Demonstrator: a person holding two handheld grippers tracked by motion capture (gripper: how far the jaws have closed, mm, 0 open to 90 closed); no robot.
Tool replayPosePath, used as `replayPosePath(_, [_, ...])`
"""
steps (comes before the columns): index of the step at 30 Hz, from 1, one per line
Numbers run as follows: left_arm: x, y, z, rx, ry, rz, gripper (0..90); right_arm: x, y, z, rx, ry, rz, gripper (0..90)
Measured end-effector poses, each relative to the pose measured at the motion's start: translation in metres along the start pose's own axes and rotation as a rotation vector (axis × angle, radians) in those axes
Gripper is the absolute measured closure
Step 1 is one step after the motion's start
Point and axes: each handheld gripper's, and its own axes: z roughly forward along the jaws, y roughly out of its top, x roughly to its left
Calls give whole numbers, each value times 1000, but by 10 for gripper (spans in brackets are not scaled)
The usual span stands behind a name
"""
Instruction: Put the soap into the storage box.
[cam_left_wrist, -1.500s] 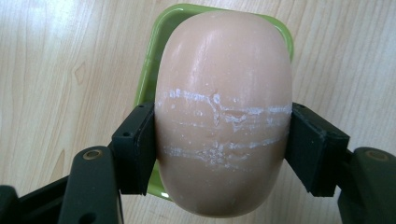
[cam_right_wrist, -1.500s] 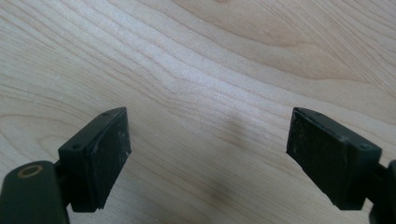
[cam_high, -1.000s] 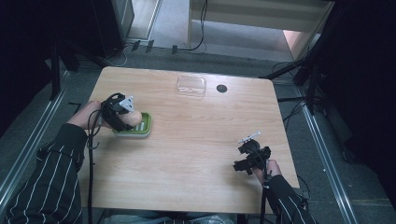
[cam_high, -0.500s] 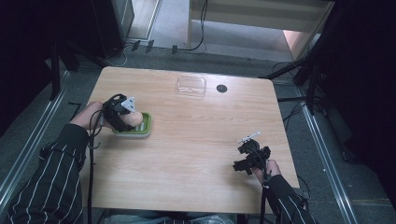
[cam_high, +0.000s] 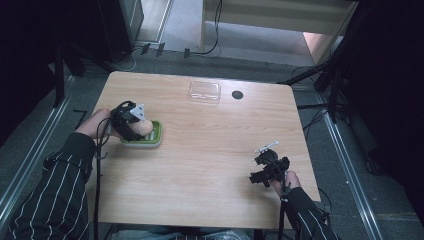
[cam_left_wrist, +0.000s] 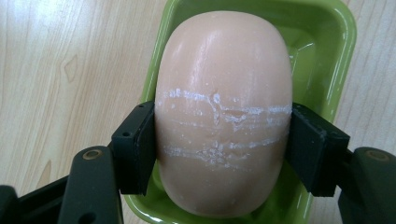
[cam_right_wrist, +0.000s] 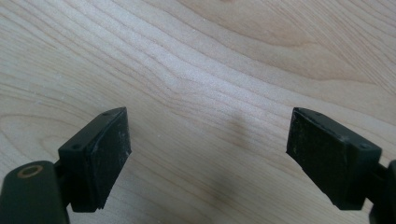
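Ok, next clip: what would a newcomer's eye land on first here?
Most likely the pale pink bar of soap, streaked with white scratch lines, clamped at its sides by the left gripper over a green soap dish near the table's left edge. After that, the right gripper, jaws wide open over bare wood near the right front corner of the table. A clear plastic lid and a small dark disc sit at the far edge.

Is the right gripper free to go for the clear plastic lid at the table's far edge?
Probably yes: the right gripper is open and empty, with bare wood between it and the clear plastic lid.
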Motion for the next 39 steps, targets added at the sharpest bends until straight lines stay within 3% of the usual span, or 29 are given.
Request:
replayPosePath(4, [0, 0, 2, 5, -12, 0, 326, 0, 0, 0, -2, -2, 5, 143])
replayPosePath(27, [0, 1, 5, 43, 34, 11, 324, 0, 0, -1, -10, -4, 1, 143])
replayPosePath(39, [1, -3, 1, 28, 57, 0, 285, 0, 1, -1, -5, -2, -6, 143])
